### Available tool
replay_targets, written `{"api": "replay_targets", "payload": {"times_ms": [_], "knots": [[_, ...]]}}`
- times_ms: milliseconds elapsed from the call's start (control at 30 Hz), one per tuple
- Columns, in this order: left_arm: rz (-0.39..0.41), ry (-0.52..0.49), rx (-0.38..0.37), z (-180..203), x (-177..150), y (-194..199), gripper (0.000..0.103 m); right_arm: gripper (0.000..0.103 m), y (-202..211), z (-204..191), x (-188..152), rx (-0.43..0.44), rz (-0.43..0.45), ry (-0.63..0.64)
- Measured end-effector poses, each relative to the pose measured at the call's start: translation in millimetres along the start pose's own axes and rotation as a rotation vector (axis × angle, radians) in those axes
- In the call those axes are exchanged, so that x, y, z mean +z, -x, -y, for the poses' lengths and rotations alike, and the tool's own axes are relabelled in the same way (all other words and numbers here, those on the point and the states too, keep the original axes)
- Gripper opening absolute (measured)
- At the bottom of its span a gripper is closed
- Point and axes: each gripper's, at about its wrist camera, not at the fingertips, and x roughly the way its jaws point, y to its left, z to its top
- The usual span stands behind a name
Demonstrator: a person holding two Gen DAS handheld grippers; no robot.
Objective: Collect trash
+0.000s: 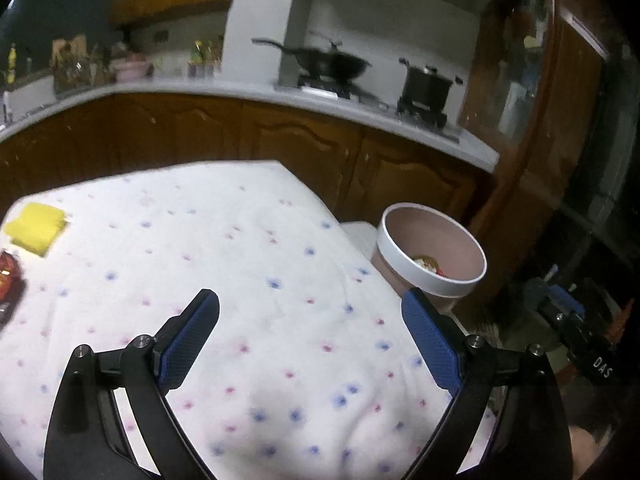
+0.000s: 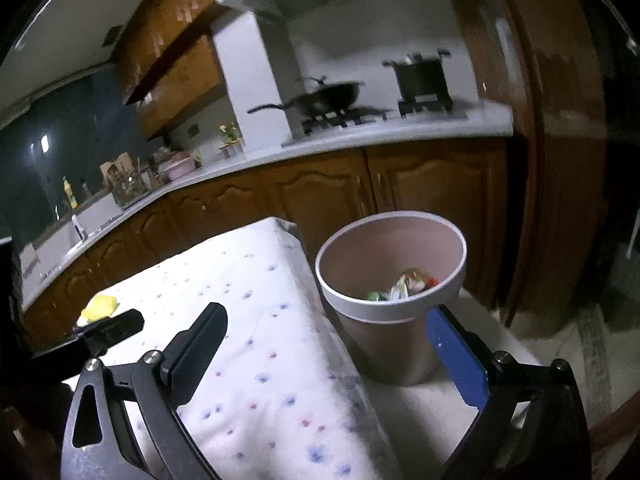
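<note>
Left gripper (image 1: 310, 340): jaws spread wide, nothing between the blue pads, poised above the near part of the table (image 1: 248, 264), which is covered by a white cloth dotted blue and pink. Right gripper (image 2: 332, 354): jaws likewise spread wide and empty, straddling the table's right edge, with the far tip of its right finger (image 2: 454, 350) in front of the bin's near wall.

Waste bin (image 2: 392, 264): a round pink tub with a white rim, standing upright just beside the table's right edge, on a lower white surface; its long axis is vertical and its mouth opens upward. Crumpled wrappers (image 2: 404, 286) in green, white, gold and red lie at its bottom; their individual orientation cannot be told.

Yellow sponge (image 1: 36, 228): flat on the far left of the cloth. Red packet (image 1: 8, 280): at the left edge, near the sponge, mostly cut off.

Background: counter with a black wok (image 1: 328, 62) and black pot (image 1: 428, 84) on burners.
</note>
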Motion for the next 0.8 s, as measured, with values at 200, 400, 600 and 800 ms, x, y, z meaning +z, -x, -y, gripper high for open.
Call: {"api": "replay_targets", "payload": {"times_ms": [200, 400, 600, 800], "knots": [[0.156, -0.02, 0.056, -4, -1, 63, 0.103, 0.103, 54, -39, 7, -0.019, 0.158, 0.097], [0.207, -0.067, 0.15, -10, -31, 85, 0.103, 0.103, 75, -65, -18, -0.038, 0.216, 0.157], [0.174, -0.1, 0.197, -19, -64, 79, 0.103, 0.103, 64, -58, -56, -0.046, 0.171, 0.113], [0.157, -0.096, 0.231, -25, -87, 75, 0.103, 0.103, 61, -54, -73, -0.065, 0.139, 0.121]]}}
